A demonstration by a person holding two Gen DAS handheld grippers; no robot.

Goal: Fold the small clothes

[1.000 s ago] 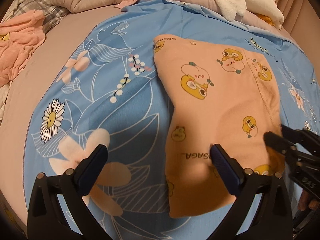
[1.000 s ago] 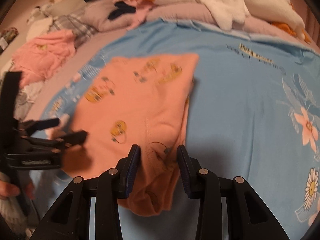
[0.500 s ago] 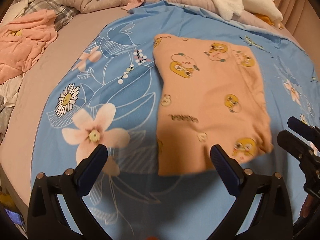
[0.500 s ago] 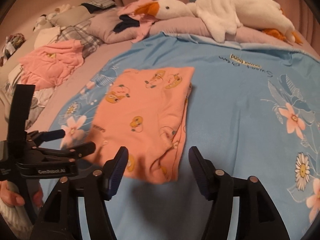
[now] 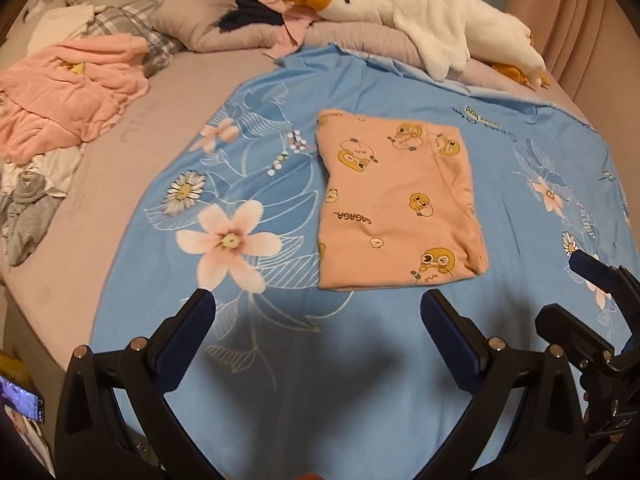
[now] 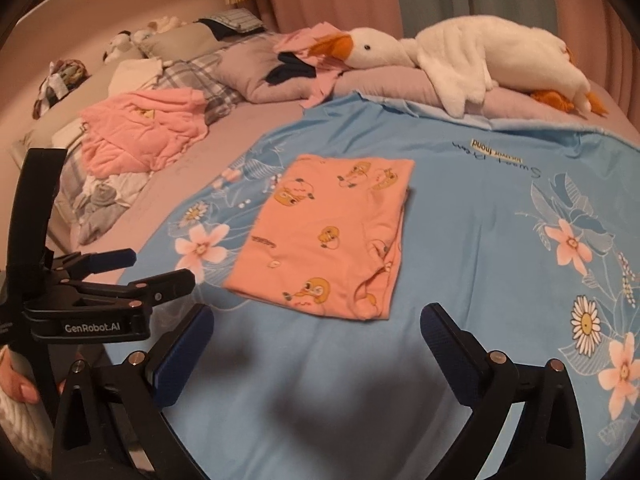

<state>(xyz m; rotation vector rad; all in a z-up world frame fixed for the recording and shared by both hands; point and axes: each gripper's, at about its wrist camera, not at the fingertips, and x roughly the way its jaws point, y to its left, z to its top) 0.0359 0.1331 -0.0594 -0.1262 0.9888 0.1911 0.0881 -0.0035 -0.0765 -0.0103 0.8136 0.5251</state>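
- My left gripper (image 5: 318, 310) hangs over the near part of the blue floral sheet (image 5: 280, 380), its two blue-padded fingers spread wide with nothing between them.
- My right gripper (image 6: 316, 326) is in the same way: fingers far apart, nothing held, above the near edge of the sheet.
- In the left wrist view I see the right gripper at the right edge, beside the left one; in the right wrist view the left gripper shows at the near left, with a bit of the hand (image 6: 18, 386) holding it.
- The peach garment (image 5: 396, 208) with yellow duck prints lies folded into a flat rectangle on the sheet, just beyond both sets of fingertips and touching neither.
- Its right side shows a seam and layered edges where the fabric doubles over.
- To the far left a crumpled pink garment (image 5: 68, 88) sits on the mauve bedsheet (image 5: 160, 112), well apart from the folded piece.
- A white plush goose (image 5: 420, 20) lies along the pillows at the far end.
- A pile of grey and white clothes (image 5: 32, 188) rests at the left, near the pink one.
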